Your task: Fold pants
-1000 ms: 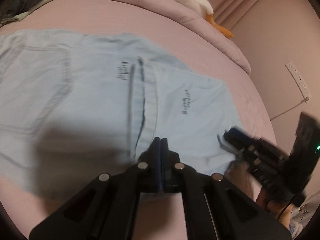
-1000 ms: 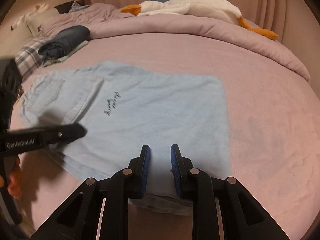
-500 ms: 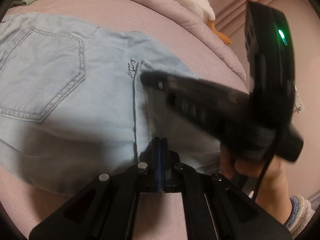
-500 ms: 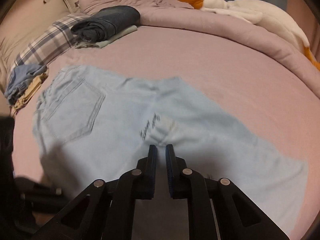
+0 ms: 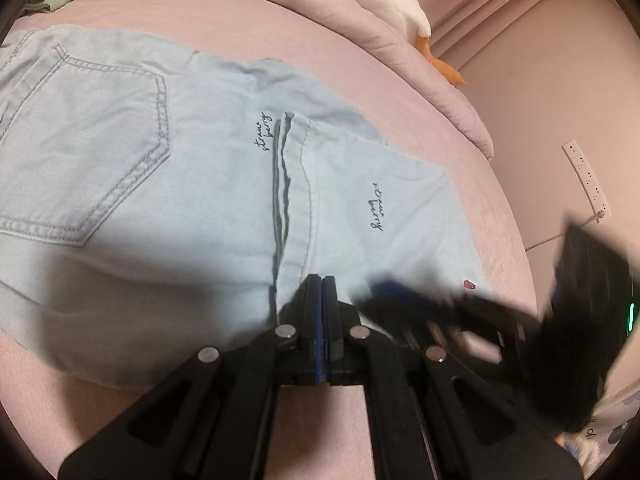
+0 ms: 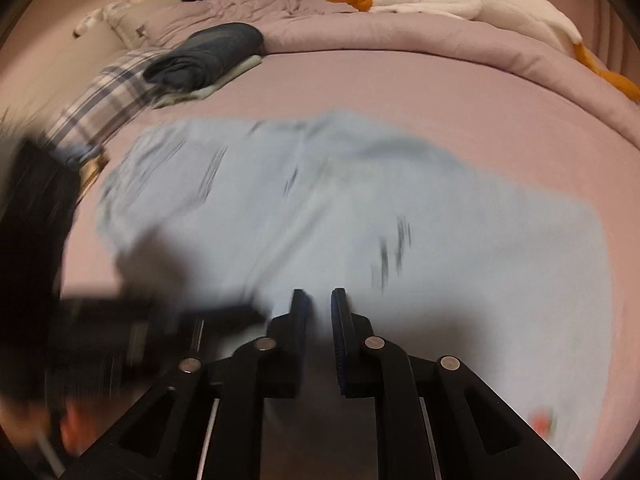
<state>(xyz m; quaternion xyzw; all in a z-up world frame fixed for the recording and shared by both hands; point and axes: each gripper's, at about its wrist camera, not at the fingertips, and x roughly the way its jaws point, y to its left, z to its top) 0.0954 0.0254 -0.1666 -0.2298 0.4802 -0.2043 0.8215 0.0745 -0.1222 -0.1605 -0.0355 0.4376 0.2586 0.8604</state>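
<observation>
Left wrist: pants (image 5: 168, 184) folded on bed (image 5: 280, 32), left gripper (image 5: 322, 284) closed.

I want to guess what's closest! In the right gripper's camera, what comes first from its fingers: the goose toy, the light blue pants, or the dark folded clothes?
1. Light blue pants, right in front of the right gripper.
2. Dark folded clothes, far left on the bed.
3. Goose toy, at the back, upper right.

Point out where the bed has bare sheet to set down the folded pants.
Bare pink sheet lies between the light blue denim pants and the rolled mauve duvet under the white goose plush. Crowded: the far left, with dark folded clothes and the plaid pillow.
</observation>
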